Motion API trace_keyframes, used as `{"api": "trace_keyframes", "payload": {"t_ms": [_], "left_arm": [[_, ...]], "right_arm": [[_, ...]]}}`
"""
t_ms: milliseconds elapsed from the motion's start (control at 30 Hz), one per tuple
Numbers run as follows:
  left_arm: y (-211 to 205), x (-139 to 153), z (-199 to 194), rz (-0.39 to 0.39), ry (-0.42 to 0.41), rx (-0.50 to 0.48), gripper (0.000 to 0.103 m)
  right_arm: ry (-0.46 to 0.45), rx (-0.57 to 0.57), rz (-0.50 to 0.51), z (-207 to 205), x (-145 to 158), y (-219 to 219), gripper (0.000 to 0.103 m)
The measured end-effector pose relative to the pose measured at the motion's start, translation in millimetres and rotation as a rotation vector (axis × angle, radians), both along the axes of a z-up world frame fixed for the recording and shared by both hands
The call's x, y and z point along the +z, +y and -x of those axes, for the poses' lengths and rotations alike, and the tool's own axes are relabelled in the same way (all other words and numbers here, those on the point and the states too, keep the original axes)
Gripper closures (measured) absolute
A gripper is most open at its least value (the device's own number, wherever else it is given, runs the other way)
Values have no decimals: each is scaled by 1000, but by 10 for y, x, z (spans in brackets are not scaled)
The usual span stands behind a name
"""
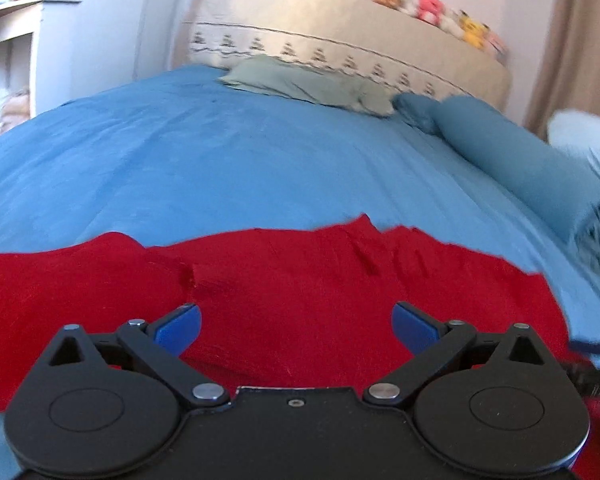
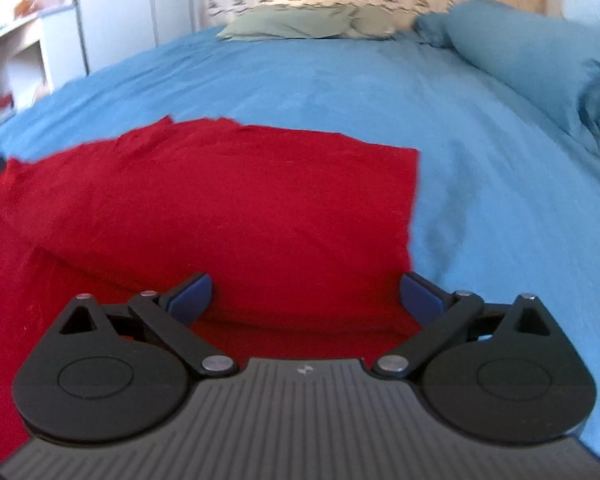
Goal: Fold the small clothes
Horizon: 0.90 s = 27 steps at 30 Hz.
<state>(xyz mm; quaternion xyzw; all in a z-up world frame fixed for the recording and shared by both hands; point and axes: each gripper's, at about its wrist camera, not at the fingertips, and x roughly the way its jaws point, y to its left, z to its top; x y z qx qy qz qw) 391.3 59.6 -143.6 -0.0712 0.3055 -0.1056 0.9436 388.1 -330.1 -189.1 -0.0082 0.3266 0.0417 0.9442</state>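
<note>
Red garment [image 1: 284,280], lying on the blue bed cover [image 1: 220,160]. Left claw [image 1: 296,326]: jaws spread wide, nothing gripped, over the cloth. Right claw [image 2: 306,296]: likewise wide and empty. Right view alone shows the garment's straight right edge; left view alone shows plush toys [image 1: 440,10] on the headboard.

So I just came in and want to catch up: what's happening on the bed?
A person is folding a red garment on the blue bedspread with two handheld grippers. The left gripper and right gripper both hover open over the cloth, gripping nothing. The garment lies flat, with a folded layer on top.
</note>
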Motion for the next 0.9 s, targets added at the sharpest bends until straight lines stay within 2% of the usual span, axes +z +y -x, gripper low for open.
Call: {"api": "trace_keyframes", "payload": {"t_ms": [33, 167, 333, 400, 533, 633, 733, 833, 900], "left_arm": [[-26, -20, -9, -14, 0, -13, 0], [-141, -141, -162, -55, 25, -53, 0], [-145, -325, -286, -74, 102, -46, 0], [-156, -337, -275, -98, 100, -59, 0], [-180, -289, -279, -127, 122, -61, 0], [-124, -127, -231, -99, 122, -22, 0], [-34, 140, -69, -71, 77, 13, 0], [62, 534, 205, -95, 19, 57, 0], [166, 778, 412, -85, -16, 79, 0]], "right_arm": [[-14, -15, 13, 13, 45, 12, 0], [-78, 55, 38, -97, 142, 172, 0], [-53, 55, 61, -563, 8, 343, 0], [-14, 37, 19, -722, -67, 295, 0], [4, 37, -33, -767, -90, 214, 0], [18, 46, 26, -658, 63, 298, 0], [-54, 43, 57, -348, 408, 468, 0], [-102, 57, 52, -28, 809, 686, 0], [-135, 79, 39, 172, 1057, 829, 0]]}}
